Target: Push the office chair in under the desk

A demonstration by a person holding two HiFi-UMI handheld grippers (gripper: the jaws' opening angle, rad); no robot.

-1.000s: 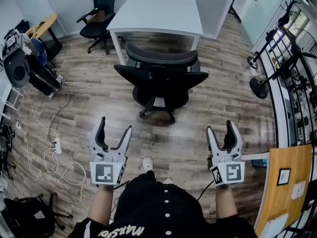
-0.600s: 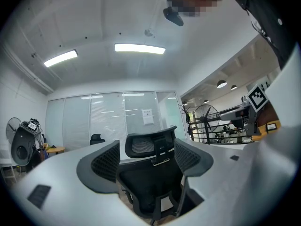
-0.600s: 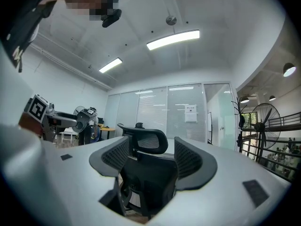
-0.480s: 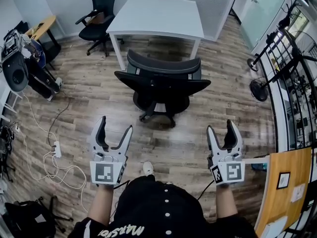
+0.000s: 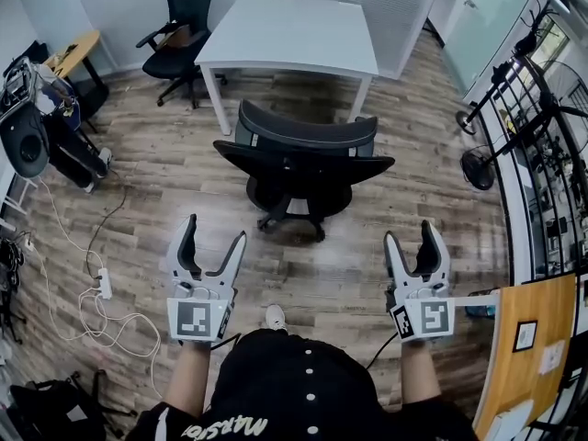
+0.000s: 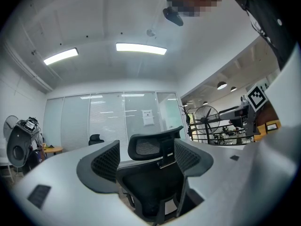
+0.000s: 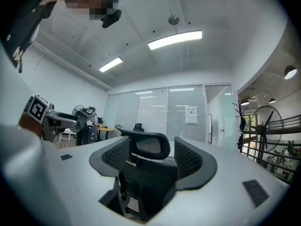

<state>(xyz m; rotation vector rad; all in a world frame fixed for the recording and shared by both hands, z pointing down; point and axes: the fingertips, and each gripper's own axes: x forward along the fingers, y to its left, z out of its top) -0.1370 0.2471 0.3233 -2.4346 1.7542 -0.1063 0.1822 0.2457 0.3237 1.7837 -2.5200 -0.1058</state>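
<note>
- Wood-plank floor (image 5: 165, 191) filled the head view. The black office chair (image 5: 303, 163) stood at 12 o'clock with its back toward the person, just before the white desk (image 5: 289, 30) and not under it. Open floor lay between the chair and the left gripper (image 5: 214, 234) and right gripper (image 5: 410, 235), both with jaws apart and empty. A second chair (image 5: 179, 26) sat at 11, white cables (image 5: 101, 306) at 9, a fan (image 5: 478, 162) at 2.
- Left gripper view: the jaws were spread wide, with the office chair framed between them but well apart.
- Right gripper view: the jaws were likewise spread and held nothing, with the office chair ahead.
</note>
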